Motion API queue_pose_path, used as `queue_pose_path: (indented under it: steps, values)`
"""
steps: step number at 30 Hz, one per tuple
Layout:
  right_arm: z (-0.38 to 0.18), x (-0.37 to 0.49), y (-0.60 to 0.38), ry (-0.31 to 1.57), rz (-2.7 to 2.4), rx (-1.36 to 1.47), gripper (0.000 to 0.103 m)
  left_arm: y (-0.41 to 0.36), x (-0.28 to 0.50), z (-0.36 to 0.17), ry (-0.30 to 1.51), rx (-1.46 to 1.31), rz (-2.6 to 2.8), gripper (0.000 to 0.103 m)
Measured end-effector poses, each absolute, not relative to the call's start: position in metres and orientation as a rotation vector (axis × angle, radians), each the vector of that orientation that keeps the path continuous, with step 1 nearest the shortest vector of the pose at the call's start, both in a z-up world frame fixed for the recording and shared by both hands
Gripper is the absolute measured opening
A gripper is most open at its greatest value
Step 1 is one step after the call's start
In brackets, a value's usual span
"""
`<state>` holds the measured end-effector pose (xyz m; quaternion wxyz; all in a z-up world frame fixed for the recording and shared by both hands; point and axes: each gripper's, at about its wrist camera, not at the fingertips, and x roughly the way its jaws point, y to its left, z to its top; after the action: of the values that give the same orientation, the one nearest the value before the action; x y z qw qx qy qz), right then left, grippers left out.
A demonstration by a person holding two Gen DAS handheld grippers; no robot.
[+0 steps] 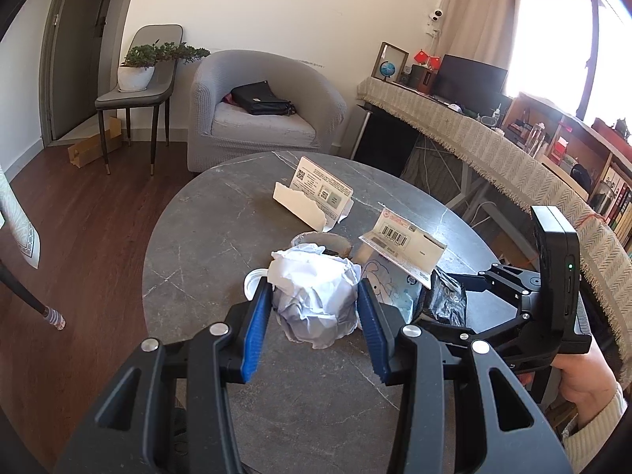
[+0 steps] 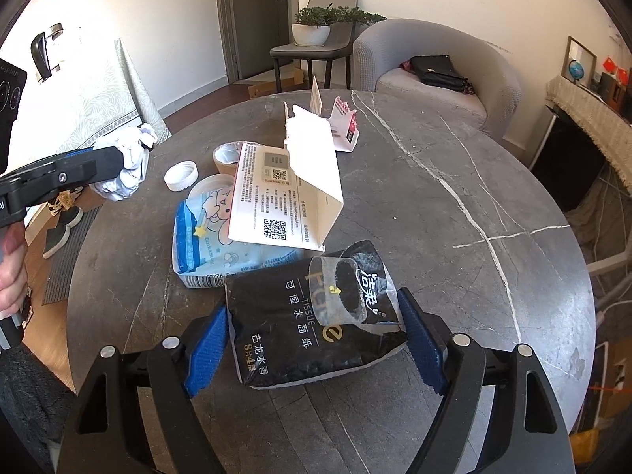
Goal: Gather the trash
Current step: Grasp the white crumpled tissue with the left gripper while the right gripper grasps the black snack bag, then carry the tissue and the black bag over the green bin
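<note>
Black and crinkly, the tissue pack [image 2: 316, 316] lies at the table's [image 2: 454, 197] near edge between my right tongs [image 2: 316, 351]; their blue pads look to be just meeting its sides, so I should finish the squeeze low on the pack rather than on its loose torn flap. My left tongs [image 1: 314, 308] are clenched on the crumpled white paper ball [image 1: 316, 300], lifted clear at nine o'clock. The folded white card [image 2: 288, 197] and blue wipes packet [image 2: 205, 245] crowd twelve o'clock, so I should lift straight up.
</note>
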<state>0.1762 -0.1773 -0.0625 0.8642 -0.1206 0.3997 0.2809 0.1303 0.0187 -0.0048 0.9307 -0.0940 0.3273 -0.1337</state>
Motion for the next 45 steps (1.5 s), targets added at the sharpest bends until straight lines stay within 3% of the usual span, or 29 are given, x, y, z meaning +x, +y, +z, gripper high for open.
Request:
queue_pose_path:
  steps: [21, 45]
  values:
    - [-0.01, 0.117, -0.133, 0.752, 0.694, -0.202, 0.074, 0.076, 0.079, -0.003, 0.702, -0.245, -0.177, 0.047]
    - [-0.013, 0.103, -0.035, 0.754, 0.899, -0.182, 0.074, 0.143, 0.05, -0.051, 0.834, -0.268, -0.083, 0.047]
